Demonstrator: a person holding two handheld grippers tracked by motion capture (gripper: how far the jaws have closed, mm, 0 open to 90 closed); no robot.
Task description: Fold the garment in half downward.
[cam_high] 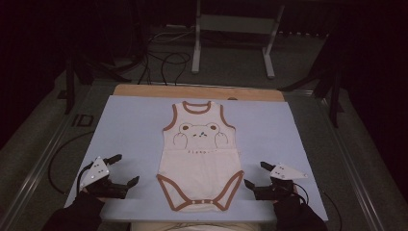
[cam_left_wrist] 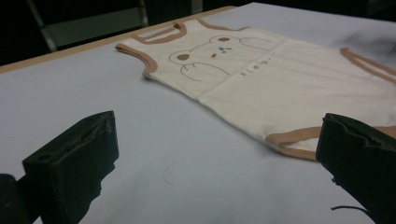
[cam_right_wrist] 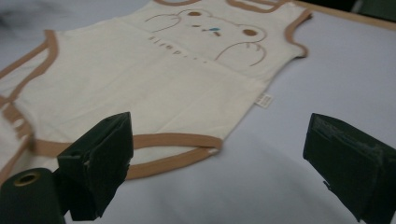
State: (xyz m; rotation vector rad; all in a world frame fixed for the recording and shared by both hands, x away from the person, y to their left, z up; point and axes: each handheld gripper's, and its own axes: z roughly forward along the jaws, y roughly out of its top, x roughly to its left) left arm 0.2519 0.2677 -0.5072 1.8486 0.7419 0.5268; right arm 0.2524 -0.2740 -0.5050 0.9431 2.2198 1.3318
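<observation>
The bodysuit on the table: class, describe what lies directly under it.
The cream bodysuit lies flat on a pale blue sheet covering the table; a strip of wooden tabletop shows at the far edge. Whatever is beneath its fabric is covered.

Cream bear-print bodysuit (cam_high: 199, 159) flat on table

One baby bodysuit (cam_high: 200, 155), one blue mat (cam_high: 130, 130), two tools

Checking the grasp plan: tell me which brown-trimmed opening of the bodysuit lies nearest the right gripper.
The leg opening on the bodysuit's right side, beside the right gripper; the armholes and neckline lie farther up.
</observation>
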